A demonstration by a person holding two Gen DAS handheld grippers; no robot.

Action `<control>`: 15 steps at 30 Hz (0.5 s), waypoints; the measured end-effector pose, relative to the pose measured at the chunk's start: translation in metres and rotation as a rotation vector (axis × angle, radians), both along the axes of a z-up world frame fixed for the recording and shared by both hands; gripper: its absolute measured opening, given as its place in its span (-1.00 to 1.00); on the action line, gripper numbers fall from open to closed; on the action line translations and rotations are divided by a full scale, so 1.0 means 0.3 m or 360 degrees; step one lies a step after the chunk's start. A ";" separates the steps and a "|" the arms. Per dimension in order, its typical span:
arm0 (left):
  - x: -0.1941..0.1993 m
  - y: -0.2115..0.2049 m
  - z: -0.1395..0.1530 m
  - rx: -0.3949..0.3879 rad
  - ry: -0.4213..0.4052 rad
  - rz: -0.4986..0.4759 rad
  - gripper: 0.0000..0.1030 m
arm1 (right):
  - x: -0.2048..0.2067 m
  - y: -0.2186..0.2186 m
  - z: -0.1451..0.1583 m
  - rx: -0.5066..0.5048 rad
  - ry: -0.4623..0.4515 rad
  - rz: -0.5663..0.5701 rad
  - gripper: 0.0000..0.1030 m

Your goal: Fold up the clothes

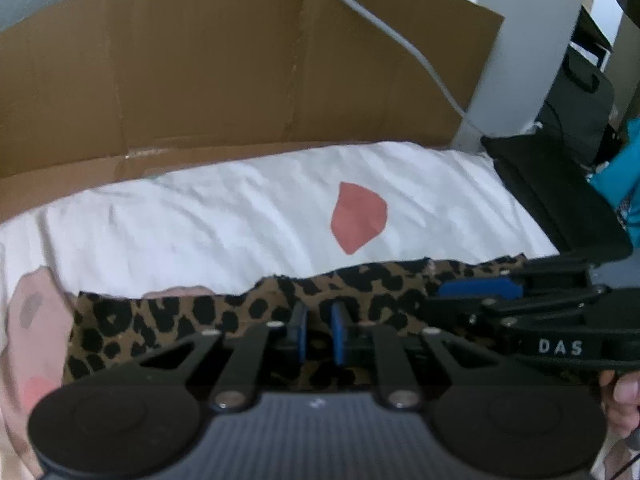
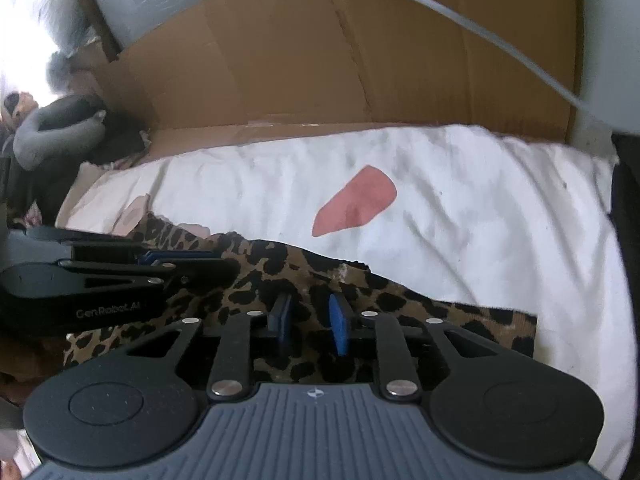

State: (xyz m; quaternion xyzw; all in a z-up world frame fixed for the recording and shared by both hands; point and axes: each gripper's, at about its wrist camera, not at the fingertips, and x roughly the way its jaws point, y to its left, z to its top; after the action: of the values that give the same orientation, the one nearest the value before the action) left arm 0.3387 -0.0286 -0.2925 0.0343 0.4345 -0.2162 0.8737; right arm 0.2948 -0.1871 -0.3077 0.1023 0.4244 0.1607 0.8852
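Note:
A leopard-print garment (image 1: 180,316) (image 2: 420,304) lies across a white sheet (image 1: 200,220) (image 2: 480,220) that has a pink patch (image 1: 356,216). My left gripper (image 1: 319,320) points down at the garment's far edge. Its blue pads stand a narrow gap apart, with the print showing between them. My right gripper (image 2: 308,312) hovers over the same garment further right, its pads a little wider apart and not pressing on cloth. Each gripper shows from the side in the other's view: the right gripper (image 1: 440,296) and the left gripper (image 2: 224,264).
Brown cardboard (image 1: 200,72) (image 2: 360,60) stands behind the sheet, crossed by a grey cable (image 1: 400,40). A black bag (image 1: 560,208) borders the sheet on the right. Pale pink cloth (image 1: 36,320) lies at the left. Grey and dark items (image 2: 60,132) sit at the far left.

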 end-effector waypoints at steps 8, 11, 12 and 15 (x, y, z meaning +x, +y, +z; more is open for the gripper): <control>-0.037 -0.024 0.060 -0.0035 0.0023 -0.0065 -0.80 | 0.003 -0.001 -0.011 0.0006 0.0005 -0.0005 -0.59; -0.050 -0.057 0.036 0.0035 -0.0003 -0.0120 -0.79 | 0.001 0.005 0.005 -0.0013 0.0016 -0.0010 -0.57; -0.045 -0.054 0.025 0.0022 -0.0010 -0.0111 -0.79 | -0.008 0.003 0.017 -0.0009 0.0015 -0.0022 -0.54; -0.027 -0.038 0.013 -0.0011 0.0019 -0.0079 -0.85 | -0.074 -0.001 0.054 -0.0002 -0.0036 -0.0022 -0.46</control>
State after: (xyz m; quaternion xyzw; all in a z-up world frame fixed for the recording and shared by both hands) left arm 0.3304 -0.0400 -0.2886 0.0409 0.4379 -0.2394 0.8656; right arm 0.2725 -0.1873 -0.2914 0.1029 0.4136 0.1556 0.8912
